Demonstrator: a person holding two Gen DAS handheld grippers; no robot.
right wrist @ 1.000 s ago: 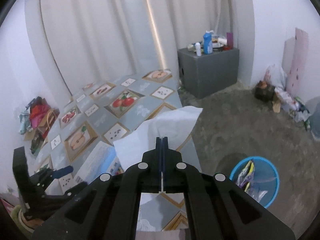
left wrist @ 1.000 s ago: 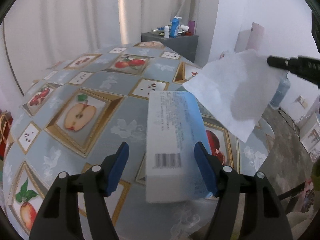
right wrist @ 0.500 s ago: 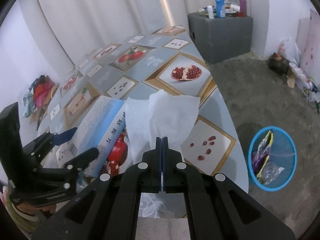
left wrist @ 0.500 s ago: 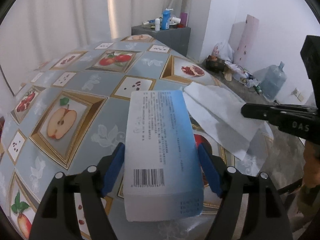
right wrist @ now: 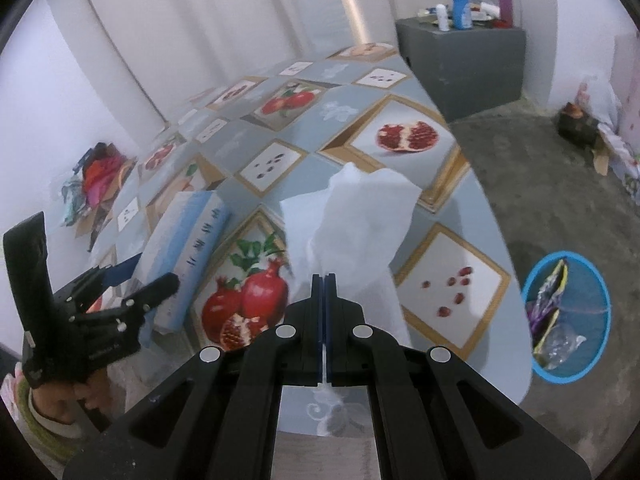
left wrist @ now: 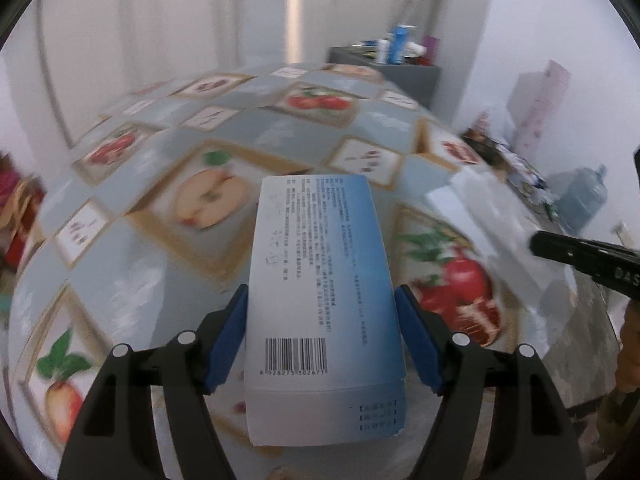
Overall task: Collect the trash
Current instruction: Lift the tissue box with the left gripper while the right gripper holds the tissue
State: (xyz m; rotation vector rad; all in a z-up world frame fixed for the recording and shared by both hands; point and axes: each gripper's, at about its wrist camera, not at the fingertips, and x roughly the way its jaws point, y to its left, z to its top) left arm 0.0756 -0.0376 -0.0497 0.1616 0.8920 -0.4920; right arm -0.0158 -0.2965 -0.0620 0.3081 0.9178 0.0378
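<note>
My left gripper [left wrist: 322, 304] is shut on a blue-and-white cardboard box [left wrist: 320, 296] with a barcode, held just above the fruit-print tablecloth [left wrist: 160, 200]. The box also shows in the right wrist view [right wrist: 188, 240], with the left gripper [right wrist: 132, 280] around it. My right gripper [right wrist: 324, 278] is shut on a white tissue [right wrist: 356, 220] that drapes onto the table's right side. The tissue [left wrist: 492, 216] and the right gripper's tip [left wrist: 534, 242] show blurred at the right of the left wrist view.
A blue trash bin [right wrist: 568, 316] with wrappers inside stands on the floor right of the table edge [right wrist: 500, 240]. A grey cabinet [right wrist: 460, 60] with bottles stands at the back. Clutter lies by the right wall [right wrist: 592, 136]. A water jug [left wrist: 580, 200] stands on the floor.
The left gripper closed on the box and swung left with it. The right gripper lowered the tissue toward the table; it now bunches up.
</note>
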